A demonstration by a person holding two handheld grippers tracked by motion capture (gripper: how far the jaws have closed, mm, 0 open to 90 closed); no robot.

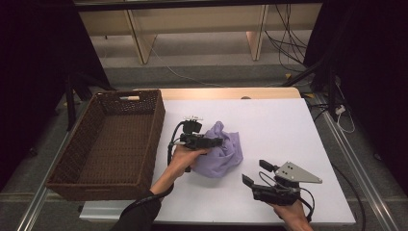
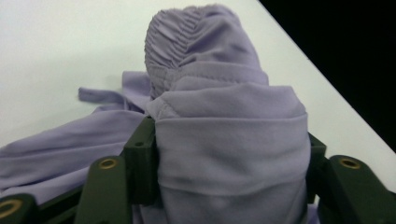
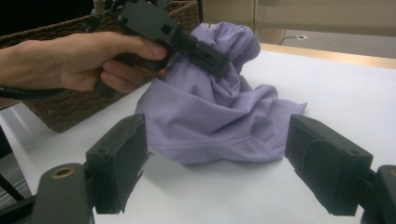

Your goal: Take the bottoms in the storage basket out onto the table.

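Nearest the camera, the right gripper (image 1: 253, 175) hovered low over the white table (image 1: 288, 130), its jaws spread wide and holding nothing, aimed at the cloth from just beside it. Beyond it, the left gripper (image 1: 217, 142) had its jaws clamped on a thick fold of the lilac cloth (image 1: 222, 151), pulling part of it up into a soft peak while the rest lay crumpled on the table. The fabric looked smooth and stretchy, with a gathered, ribbed band (image 2: 170, 35) at the top. Farther left, just beside the table, stood a rectangular brown wicker basket (image 1: 155, 125), with no cloth inside. Judging by this, the cloth had been grasped but not yet moved to the basket.
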